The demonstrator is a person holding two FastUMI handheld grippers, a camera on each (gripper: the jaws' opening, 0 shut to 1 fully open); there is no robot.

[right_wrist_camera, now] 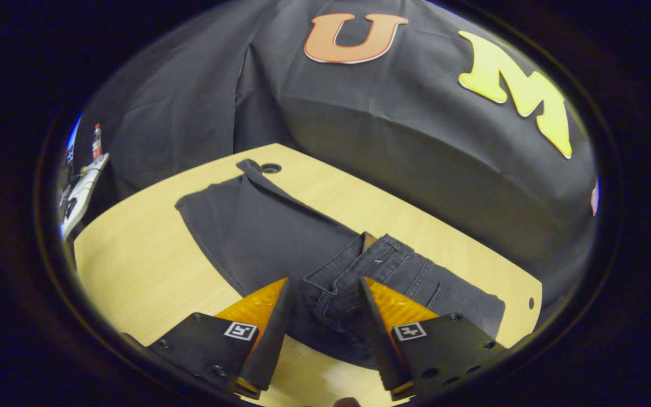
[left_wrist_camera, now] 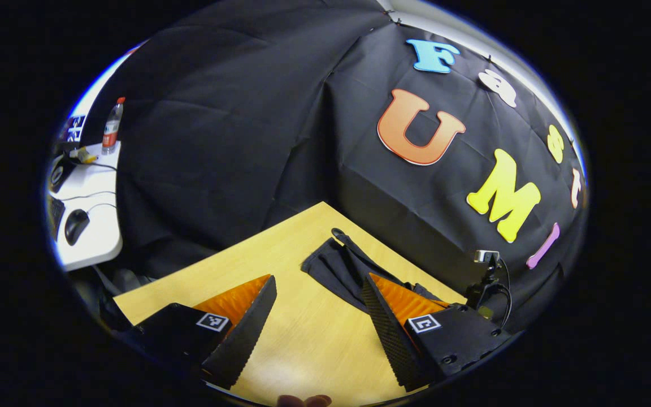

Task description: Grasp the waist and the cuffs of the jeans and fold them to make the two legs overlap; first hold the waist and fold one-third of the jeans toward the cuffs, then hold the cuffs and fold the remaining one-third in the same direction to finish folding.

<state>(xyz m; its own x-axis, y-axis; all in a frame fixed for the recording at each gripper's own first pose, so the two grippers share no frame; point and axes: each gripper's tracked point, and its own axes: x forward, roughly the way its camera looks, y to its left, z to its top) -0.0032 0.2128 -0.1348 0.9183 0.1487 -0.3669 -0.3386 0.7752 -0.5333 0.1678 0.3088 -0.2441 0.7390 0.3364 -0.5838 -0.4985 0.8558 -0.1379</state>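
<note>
We found the jeans (right_wrist_camera: 280,237) lying flat and unfolded on the table (right_wrist_camera: 133,265), both grippers' fingers spread and empty, every fold left.

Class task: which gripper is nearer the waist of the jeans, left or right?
Right. The right gripper hangs open just above the waist of the jeans; the left gripper, open, hangs over bare table beside the cuffs.

Left gripper (left_wrist_camera: 317,299) spread wide above table (left_wrist_camera: 303,333), dark jeans (left_wrist_camera: 339,265) beyond
</note>
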